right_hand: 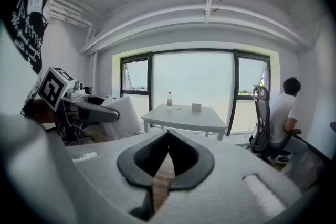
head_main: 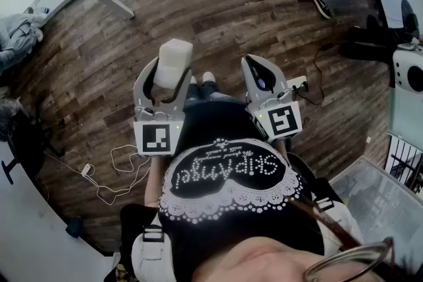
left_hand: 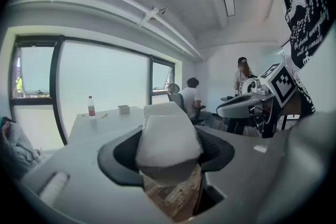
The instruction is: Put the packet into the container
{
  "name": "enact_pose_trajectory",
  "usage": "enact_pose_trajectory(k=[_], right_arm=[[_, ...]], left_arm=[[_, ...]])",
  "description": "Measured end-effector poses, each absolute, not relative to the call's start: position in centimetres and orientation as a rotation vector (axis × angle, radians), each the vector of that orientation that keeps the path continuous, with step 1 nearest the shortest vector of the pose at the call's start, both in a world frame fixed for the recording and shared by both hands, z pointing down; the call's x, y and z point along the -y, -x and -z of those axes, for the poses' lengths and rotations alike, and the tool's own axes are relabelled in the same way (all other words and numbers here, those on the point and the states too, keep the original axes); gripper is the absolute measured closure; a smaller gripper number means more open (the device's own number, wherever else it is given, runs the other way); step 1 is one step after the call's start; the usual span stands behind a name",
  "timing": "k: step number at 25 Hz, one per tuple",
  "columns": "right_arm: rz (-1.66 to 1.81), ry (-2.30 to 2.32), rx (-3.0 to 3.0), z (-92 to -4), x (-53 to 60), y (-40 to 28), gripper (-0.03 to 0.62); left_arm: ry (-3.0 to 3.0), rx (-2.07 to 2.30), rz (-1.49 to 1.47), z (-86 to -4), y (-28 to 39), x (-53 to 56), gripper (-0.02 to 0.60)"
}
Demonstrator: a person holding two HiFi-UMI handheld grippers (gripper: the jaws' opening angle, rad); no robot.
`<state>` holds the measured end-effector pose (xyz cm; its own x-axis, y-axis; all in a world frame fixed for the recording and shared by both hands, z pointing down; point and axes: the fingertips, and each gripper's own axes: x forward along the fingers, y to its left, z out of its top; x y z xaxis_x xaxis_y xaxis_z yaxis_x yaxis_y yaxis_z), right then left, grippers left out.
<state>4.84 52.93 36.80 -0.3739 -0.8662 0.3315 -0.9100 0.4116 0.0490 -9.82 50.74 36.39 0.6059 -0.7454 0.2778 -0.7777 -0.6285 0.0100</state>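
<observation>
**A:** Carrying stage, is it?

**B:** Yes. The left gripper pinches the white packet between its jaws, out over the wooden floor. The right gripper is pressed together on nothing.

**A:** Next?

**B:** No container shows in any view. Probably find it, then bring the packet over its opening.

Between the left gripper's jaws, the packet is showing a white, matt, softly creased skin; whether paper or film I cannot tell. The black pads gripping it are looking matt and finely dimpled, and the shell around them is looking like smooth, pale-grey plastic. Beyond the right gripper's jaws, the floor is showing dark, grained wood planks.
</observation>
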Motion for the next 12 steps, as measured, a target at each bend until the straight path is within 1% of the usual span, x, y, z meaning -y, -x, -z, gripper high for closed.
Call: enact_pose_trajectory(k=[4,12], right_arm=[[-0.242,-1.519,2.418,-36.4,-52.7,-3.9,0.599],[-0.251,-1.503,2.441,-36.5,-51.9,-5.6,0.599]], left_arm=[[-2.699,1.280,-0.348,-36.1,9.3,-50.4,0.304],[-2.673,1.309,-0.325,-35.8,7.7,-49.7,0.304]])
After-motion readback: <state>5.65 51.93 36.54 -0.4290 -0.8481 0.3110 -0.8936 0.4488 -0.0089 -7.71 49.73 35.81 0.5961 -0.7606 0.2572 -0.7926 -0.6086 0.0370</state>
